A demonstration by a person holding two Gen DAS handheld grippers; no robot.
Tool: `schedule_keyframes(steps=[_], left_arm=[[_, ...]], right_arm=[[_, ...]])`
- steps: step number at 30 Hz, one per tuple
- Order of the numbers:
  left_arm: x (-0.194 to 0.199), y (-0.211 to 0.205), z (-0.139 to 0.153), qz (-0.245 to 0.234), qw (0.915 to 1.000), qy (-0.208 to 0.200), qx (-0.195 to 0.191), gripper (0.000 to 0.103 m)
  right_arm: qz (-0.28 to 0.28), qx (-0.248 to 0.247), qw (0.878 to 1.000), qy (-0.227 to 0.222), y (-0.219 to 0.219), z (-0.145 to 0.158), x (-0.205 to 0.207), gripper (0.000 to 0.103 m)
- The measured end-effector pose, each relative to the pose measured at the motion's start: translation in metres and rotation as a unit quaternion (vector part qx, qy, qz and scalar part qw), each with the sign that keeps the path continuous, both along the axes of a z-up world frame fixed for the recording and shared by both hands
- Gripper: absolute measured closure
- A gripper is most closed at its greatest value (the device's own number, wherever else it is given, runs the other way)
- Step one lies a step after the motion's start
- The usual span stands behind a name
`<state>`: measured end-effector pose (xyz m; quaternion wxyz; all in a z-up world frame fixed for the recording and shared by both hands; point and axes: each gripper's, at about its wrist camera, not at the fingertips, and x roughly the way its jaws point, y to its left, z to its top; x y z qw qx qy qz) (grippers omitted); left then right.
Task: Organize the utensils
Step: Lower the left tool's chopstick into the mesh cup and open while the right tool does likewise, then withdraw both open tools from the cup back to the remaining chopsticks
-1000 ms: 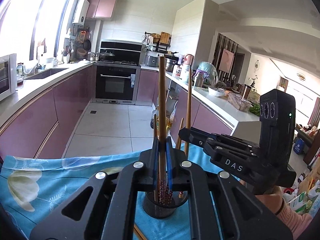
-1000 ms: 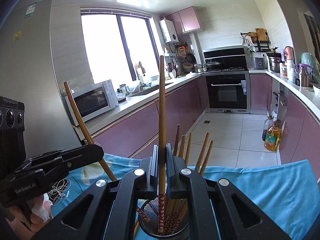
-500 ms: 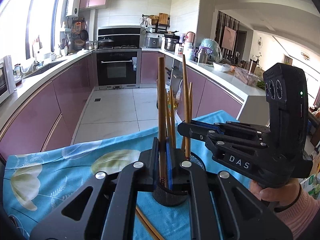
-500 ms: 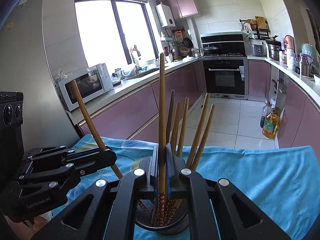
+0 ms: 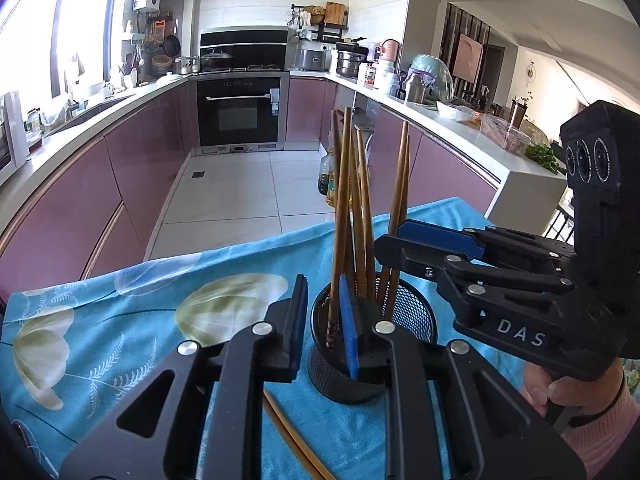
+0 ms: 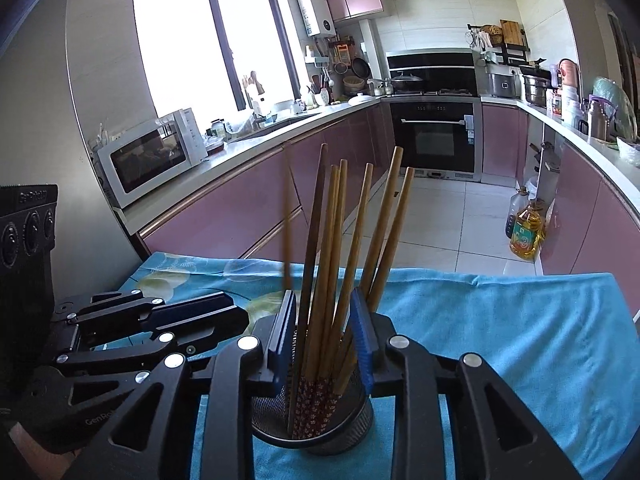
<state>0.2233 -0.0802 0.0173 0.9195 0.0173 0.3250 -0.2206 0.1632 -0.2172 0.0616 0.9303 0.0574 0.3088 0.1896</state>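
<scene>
Blue floral tablecloth (image 5: 120, 320) spreads across the table, and on it the black mesh holder (image 6: 316, 424) keeps the wooden chopsticks (image 6: 332, 264) upright and fanned. Both grippers hover right over its rim, apparently to drop sticks straight in. Left gripper (image 5: 324, 320): jaws opening, a chopstick standing loose between them, nothing pinched. Right gripper (image 6: 324, 340): jaws opening too, straddling the bundle without pressing it. One stray chopstick (image 5: 296, 440) lies on the cloth beside the holder, partly under the left gripper.

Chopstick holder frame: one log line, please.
step: chopsticks dropped into mesh holder | left gripper: opening, nothing gripped | right gripper: opening, nothing gripped | one stray chopstick on cloth
</scene>
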Motion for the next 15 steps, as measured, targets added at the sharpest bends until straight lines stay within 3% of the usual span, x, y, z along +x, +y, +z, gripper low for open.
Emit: schedule_keyframes(steps=[15], left_arm=[[-0.044, 0.041, -0.009, 0.039, 0.9988, -0.023, -0.020, 0.072]], right_arm=[[0.041, 0.012, 0.999, -0.023, -0.001, 0.009, -0.047, 0.067]])
